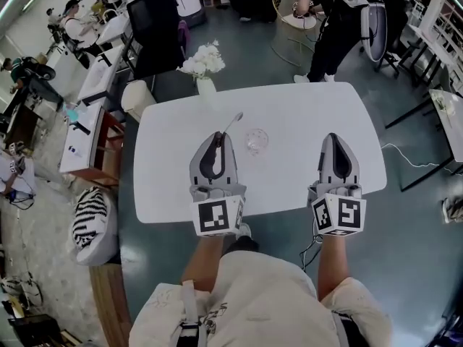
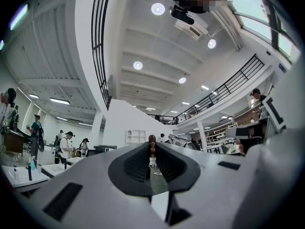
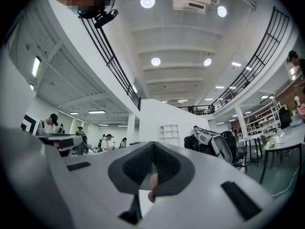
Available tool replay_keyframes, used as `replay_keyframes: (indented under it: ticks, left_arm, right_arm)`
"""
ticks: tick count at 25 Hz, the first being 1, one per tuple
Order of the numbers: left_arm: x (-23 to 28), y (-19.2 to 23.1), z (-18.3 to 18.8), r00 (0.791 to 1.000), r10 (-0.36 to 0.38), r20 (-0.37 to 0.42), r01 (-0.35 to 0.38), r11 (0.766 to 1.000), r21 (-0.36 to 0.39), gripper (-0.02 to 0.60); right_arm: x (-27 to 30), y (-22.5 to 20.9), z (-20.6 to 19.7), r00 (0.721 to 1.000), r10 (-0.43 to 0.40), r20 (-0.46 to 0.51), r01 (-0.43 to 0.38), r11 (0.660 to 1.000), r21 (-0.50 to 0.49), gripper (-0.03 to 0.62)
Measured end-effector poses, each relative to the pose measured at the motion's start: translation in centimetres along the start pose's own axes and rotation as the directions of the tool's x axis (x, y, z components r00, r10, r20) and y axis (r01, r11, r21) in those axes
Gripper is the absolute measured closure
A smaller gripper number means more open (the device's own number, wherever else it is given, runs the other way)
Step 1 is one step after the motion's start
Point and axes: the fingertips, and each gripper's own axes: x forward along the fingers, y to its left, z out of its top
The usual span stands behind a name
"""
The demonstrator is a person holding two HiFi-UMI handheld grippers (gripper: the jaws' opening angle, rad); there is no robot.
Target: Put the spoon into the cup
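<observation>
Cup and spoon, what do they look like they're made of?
The cup looks like clear glass or clear plastic: the white table shows through it, and its rim and wall catch bright glints. The spoon is probably polished metal: it is thin and grey, with a pale sheen at the bowl end. It is too small in the head view to be sure.

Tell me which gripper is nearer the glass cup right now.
Left. The left gripper, holding the spoon, sits just left of the cup. The right gripper is clearly farther away, off to the cup's right.
</observation>
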Motion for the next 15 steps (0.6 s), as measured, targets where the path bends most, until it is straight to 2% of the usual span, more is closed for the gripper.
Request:
replay_keyframes:
  ticks: [7, 15]
  left_arm:
    - [5.4, 4.8, -1.9, 1.0, -0.029, -0.012, 0.029, 0.999, -0.014, 0.548]
    - [8.6, 7.6, -4.5, 0.997, -0.072, -0.032, 0.071, 0.997, -0.036, 0.548]
  right_arm:
    - [6.9, 2.6, -1.7, 1.0, -0.011, -0.016, 0.011, 1.0, -0.002, 0.606]
    - [10.5, 4.2, -3.8, 0.999, -0.036, -0.029, 0.036, 0.999, -0.009, 0.606]
